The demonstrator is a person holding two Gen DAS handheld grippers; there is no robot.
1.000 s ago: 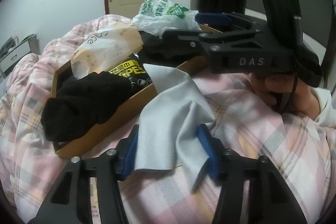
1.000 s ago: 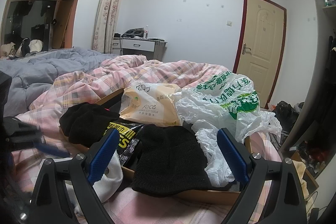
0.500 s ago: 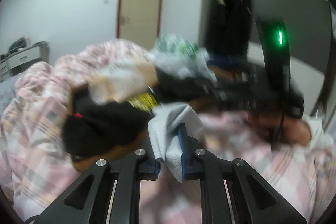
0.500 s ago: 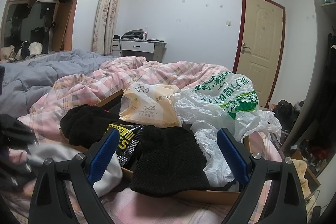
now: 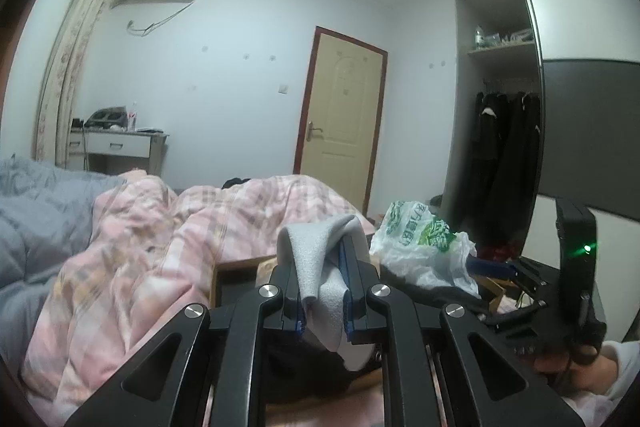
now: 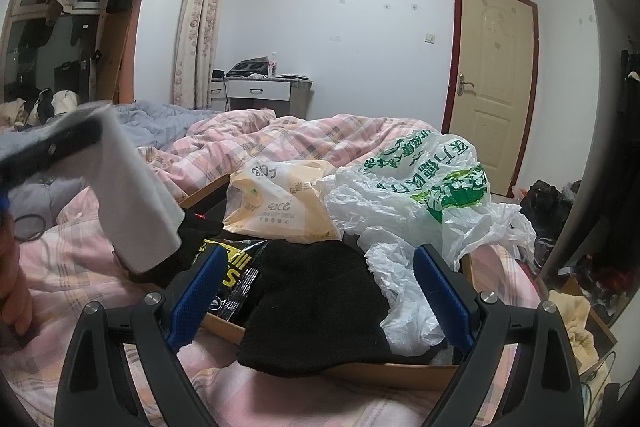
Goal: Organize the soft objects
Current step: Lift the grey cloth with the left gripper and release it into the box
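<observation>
Lifted since a second ago, my left gripper is pinching the grey cloth, its long axis hanging downward over the tray's left edge; my right gripper is waiting wide open, empty, at the near edge.

The left gripper is clamped tight on a grey cloth, held raised and roughly level above the wooden tray. The right gripper hangs at the tray's near edge with its blue pads spread wide, nothing between them. A bare hand grips its handle.
</observation>
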